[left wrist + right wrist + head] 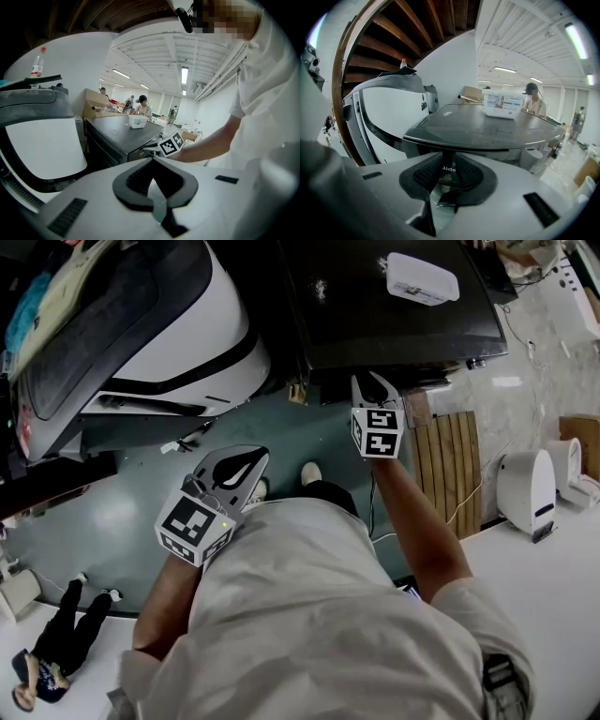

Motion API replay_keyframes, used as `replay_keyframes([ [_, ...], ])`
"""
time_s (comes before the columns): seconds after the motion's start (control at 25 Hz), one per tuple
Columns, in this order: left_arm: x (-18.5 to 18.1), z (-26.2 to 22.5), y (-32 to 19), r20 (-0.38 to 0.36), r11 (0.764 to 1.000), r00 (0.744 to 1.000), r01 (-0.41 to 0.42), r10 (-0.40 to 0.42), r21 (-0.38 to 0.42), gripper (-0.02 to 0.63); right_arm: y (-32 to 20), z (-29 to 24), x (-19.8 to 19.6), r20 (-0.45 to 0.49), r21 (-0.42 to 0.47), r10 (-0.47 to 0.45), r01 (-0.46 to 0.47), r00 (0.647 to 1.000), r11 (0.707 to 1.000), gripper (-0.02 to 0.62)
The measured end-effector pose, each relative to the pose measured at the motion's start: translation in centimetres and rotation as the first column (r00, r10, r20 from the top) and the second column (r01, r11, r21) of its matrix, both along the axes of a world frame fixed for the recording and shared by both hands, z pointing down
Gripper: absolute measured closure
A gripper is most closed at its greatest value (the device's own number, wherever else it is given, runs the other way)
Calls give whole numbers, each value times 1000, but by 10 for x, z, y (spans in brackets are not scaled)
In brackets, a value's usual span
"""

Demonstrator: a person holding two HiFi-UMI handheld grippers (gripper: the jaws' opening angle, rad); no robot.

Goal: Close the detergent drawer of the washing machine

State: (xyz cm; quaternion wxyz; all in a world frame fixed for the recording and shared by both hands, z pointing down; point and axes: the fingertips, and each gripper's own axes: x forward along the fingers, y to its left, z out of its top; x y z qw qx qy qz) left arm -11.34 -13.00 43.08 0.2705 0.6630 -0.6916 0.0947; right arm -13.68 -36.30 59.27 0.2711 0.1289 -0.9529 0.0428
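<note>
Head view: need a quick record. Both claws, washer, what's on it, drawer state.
left claw: shut, empty, over the floor, clear of the washer
right claw: jaws slightly apart, at the washer's front edge, nothing seen clamped
washer: dark top, front mostly hidden from above
tub: white, sits on the washer top
drawer: can't make out, open or shut unknown
second machine: white and black, left of the washer
mat: wooden slats, on the floor to the right

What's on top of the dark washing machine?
A white lidded box with a printed label, plus a pale smudge, on the washing machine. The box's contents are covered.
</note>
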Motion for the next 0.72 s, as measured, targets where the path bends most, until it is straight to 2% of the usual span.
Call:
replay_keyframes([
  [0.72,0,4,-1,-11,1000,1000,2,-2,-12,611,-3,-1,-4,31,-14,57,-56,998,998,508],
])
